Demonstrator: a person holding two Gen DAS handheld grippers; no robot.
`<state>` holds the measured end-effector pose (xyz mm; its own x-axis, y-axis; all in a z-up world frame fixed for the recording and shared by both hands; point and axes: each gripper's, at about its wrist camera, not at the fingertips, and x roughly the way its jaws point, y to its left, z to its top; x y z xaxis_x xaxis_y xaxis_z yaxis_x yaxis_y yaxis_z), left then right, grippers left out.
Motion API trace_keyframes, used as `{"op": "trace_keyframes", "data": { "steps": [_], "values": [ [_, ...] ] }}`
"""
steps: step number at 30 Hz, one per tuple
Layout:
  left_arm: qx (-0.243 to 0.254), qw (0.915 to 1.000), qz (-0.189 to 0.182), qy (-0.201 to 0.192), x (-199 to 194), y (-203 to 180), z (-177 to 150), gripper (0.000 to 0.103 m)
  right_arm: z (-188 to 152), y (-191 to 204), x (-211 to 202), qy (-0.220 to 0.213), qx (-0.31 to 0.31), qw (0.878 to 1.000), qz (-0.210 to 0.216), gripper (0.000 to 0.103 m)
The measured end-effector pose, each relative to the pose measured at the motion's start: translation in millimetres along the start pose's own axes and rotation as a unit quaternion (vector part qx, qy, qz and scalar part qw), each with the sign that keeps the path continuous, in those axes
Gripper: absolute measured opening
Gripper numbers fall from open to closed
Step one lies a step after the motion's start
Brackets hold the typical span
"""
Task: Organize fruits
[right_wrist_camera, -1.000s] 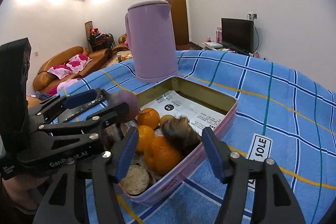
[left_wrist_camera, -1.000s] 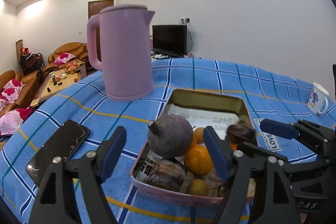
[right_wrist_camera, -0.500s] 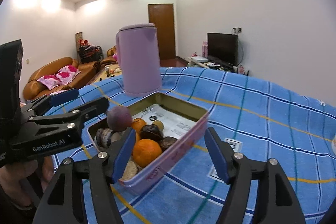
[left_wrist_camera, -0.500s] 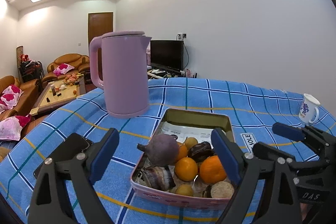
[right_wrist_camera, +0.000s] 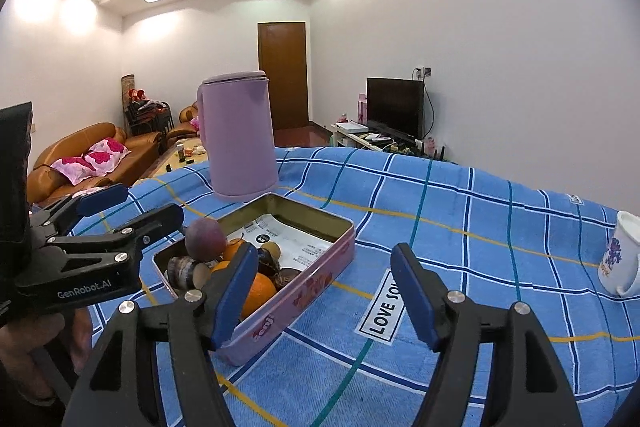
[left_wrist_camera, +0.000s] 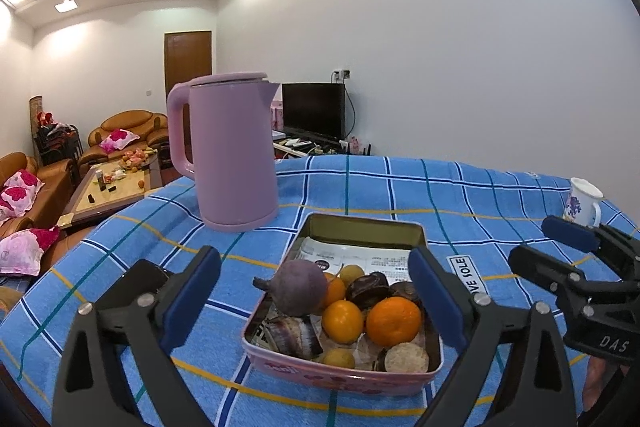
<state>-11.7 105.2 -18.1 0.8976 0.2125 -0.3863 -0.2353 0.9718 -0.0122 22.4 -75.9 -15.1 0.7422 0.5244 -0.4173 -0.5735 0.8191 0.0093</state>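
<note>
A pink metal tin [left_wrist_camera: 340, 377] [right_wrist_camera: 320, 269] sits on the blue checked cloth and holds several fruits. A purple round fruit [left_wrist_camera: 301, 287] [right_wrist_camera: 205, 238] lies on top, with oranges [left_wrist_camera: 394, 321] [right_wrist_camera: 258, 289], small yellow fruits and dark brown ones around it. My left gripper [left_wrist_camera: 316, 291] is open and empty, held back from the tin's near end. My right gripper [right_wrist_camera: 324, 291] is open and empty, over the cloth at the tin's right side. Each gripper shows in the other's view, the right [left_wrist_camera: 576, 251] and the left [right_wrist_camera: 120, 211].
A tall pink kettle [left_wrist_camera: 230, 151] [right_wrist_camera: 240, 135] stands behind the tin. A white mug [left_wrist_camera: 582, 201] [right_wrist_camera: 620, 259] stands at the far right. A black phone [left_wrist_camera: 138, 277] lies on the cloth left of the tin. Sofas and a coffee table lie beyond the table edge.
Both grippers have pulled up and back from the tin, which now looks smaller and farther. Both jaws stay open and empty. The fruits have not moved.
</note>
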Motion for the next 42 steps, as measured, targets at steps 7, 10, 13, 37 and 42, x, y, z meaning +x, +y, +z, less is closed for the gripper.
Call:
{"op": "trace_keyframes", "data": {
  "steps": [7, 10, 13, 37, 42],
  "values": [
    [0.002, 1.0, -0.001, -0.002, -2, -2, 1, 0.098, 1, -1, -6, -0.005, -0.002, 1.0, -0.004, 0.071],
    [0.003, 1.0, -0.001, -0.002, -2, -3, 1, 0.098, 1, -1, -8, -0.005, 0.0, 1.0, -0.006, 0.071],
    [0.005, 1.0, 0.0, -0.002, -2, -5, 2, 0.099, 1, -2, -8, -0.007, 0.001, 1.0, -0.009, 0.071],
    [0.019, 0.9998, -0.006, -0.005, -7, -18, 5, 0.103, -2, -19, -29, -0.026, 0.003, 0.999, -0.043, 0.077],
    [0.018, 0.9998, -0.01, -0.005, -10, -21, 7, 0.103, -2, -21, -35, -0.03, -0.002, 0.998, -0.05, 0.077]
  ]
}}
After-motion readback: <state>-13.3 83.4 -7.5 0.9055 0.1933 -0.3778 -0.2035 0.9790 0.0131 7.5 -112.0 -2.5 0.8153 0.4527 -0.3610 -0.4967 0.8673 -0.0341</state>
